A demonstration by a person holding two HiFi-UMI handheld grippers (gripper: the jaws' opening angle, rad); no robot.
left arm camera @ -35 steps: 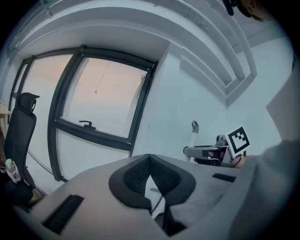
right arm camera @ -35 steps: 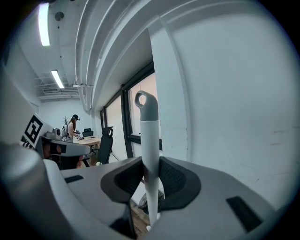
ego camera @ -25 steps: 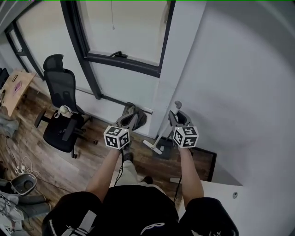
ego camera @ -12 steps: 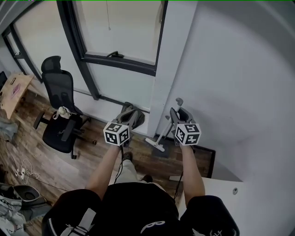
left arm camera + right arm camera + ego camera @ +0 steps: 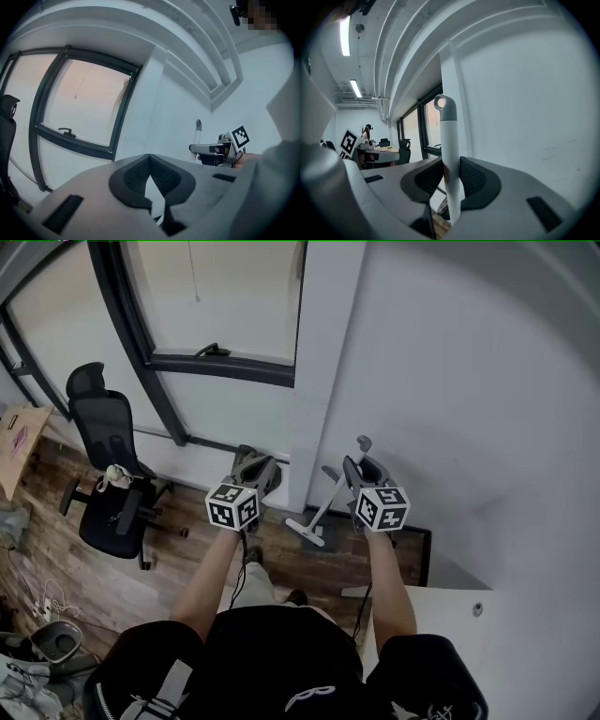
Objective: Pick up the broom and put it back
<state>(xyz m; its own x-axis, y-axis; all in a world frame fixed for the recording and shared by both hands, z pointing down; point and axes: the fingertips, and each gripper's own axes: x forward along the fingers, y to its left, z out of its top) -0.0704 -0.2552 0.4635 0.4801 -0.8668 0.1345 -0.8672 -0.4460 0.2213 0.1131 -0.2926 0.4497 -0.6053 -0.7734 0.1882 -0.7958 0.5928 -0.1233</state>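
White wall, right hand-held gripper clamps broom, left hand-held gripper closed empty, head indistinct

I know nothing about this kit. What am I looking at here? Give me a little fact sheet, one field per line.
Place: room corner by a white wall and a window
Right gripper: jaws shut on the broom handle
Broom: white handle with grey tip, tilted, broom head low over the wooden floor
Left gripper: jaws together, nothing between them
Nearby: black office chair to the person's left
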